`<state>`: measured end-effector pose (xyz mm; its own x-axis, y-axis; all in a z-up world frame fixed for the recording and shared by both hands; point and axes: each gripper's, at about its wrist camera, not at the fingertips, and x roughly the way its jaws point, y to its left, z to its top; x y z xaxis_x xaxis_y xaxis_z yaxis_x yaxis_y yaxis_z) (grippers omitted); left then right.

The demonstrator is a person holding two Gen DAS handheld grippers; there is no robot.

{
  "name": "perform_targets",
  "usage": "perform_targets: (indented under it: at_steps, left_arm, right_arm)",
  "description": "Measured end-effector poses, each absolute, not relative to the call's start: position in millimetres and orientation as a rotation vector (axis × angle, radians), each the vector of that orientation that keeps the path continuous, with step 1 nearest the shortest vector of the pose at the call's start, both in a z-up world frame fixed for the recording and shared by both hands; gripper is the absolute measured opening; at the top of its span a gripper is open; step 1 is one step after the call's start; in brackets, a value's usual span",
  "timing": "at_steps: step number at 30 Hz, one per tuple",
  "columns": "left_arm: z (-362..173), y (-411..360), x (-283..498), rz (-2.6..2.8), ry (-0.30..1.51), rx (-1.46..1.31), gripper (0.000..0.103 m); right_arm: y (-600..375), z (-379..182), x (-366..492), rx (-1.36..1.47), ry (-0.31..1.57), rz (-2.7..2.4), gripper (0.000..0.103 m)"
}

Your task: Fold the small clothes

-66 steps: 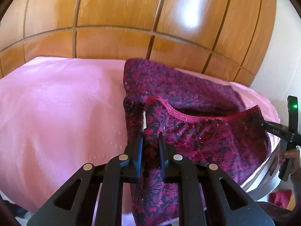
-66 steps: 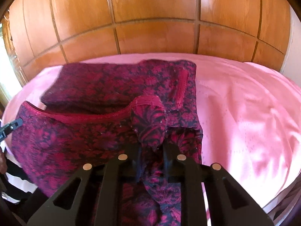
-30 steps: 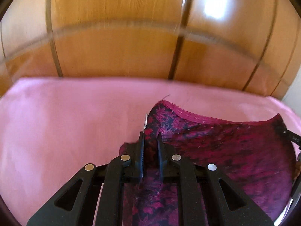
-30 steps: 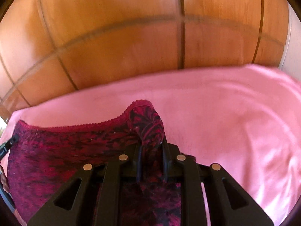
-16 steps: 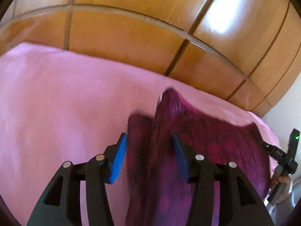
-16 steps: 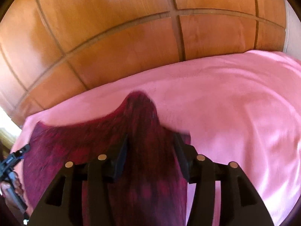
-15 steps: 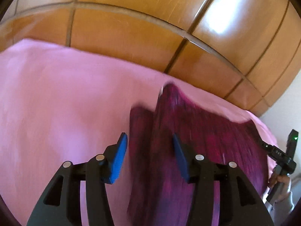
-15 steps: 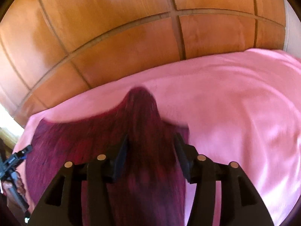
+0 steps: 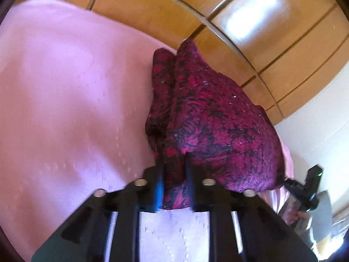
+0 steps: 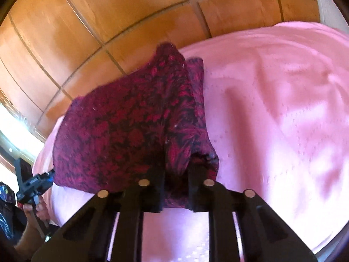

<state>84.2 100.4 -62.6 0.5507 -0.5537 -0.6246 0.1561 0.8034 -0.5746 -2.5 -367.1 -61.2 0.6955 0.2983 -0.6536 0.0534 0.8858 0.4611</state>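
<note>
So the dark red patterned garment [image 9: 209, 126] is lying folded on the pink bedsheet [image 9: 65, 100], close to the wooden wardrobe panels [image 10: 109, 21]. The left gripper [image 9: 174, 187] has its fingers clenched on the near corner of the cloth, and the right gripper [image 10: 174, 187] is doing the same, fingers clamped on the fabric at its end.

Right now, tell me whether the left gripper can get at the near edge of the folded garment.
Probably yes: the left gripper already has the maroon garment's near edge between its fingers, though blur hides whether it is clamped. Nothing lies between them on the pink cloth.
</note>
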Motion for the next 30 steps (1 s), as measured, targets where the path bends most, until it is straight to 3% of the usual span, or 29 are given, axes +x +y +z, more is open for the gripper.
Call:
perform_targets:
  at_steps: [6,16,19,20,22,23,26,28,30]
  left_arm:
    - [-44.8,110.7,63.7,-0.469,0.874,-0.499,0.009]
    - [-43.7,117.0,29.3,-0.508,0.918,-0.518,0.009]
    - [-41.6,114.5,35.4,-0.463,0.911,-0.474,0.015]
    - [-40.2,117.7,39.3,-0.464,0.903,-0.482,0.020]
    - [-34.5,127.9,54.2,-0.426,0.882,-0.502,0.044]
    - [-30.9,130.3,58.2,-0.419,0.866,-0.505,0.047]
    - [-19.6,132.5,85.5,-0.437,0.833,-0.501,0.047]
    - [-14.3,127.5,110.0,-0.442,0.830,-0.500,0.047]
    - [-14.1,120.2,133.1,-0.467,0.852,-0.497,0.047]
  right_arm:
    - [-375.3,-38.1,-29.2,0.499,0.768,0.192,0.011]
    - [-379.5,-49.8,-62.3,0.534,0.819,0.187,0.011]
    - [-380.1,-54.5,-55.8,0.525,0.851,0.189,0.012]
    - [-380.0,-53.0,-52.6,0.514,0.851,0.188,0.014]
    - [-377.7,-45.8,-49.5,0.488,0.842,0.191,0.024]
    - [-378.4,-41.1,-48.9,0.463,0.827,0.168,0.035]
    - [-382.5,-21.8,-37.2,0.445,0.763,0.143,0.040]
    - [-382.9,-13.1,-24.6,0.431,0.751,0.125,0.052]
    - [-381.7,-6.9,-0.9,0.413,0.754,0.092,0.053]
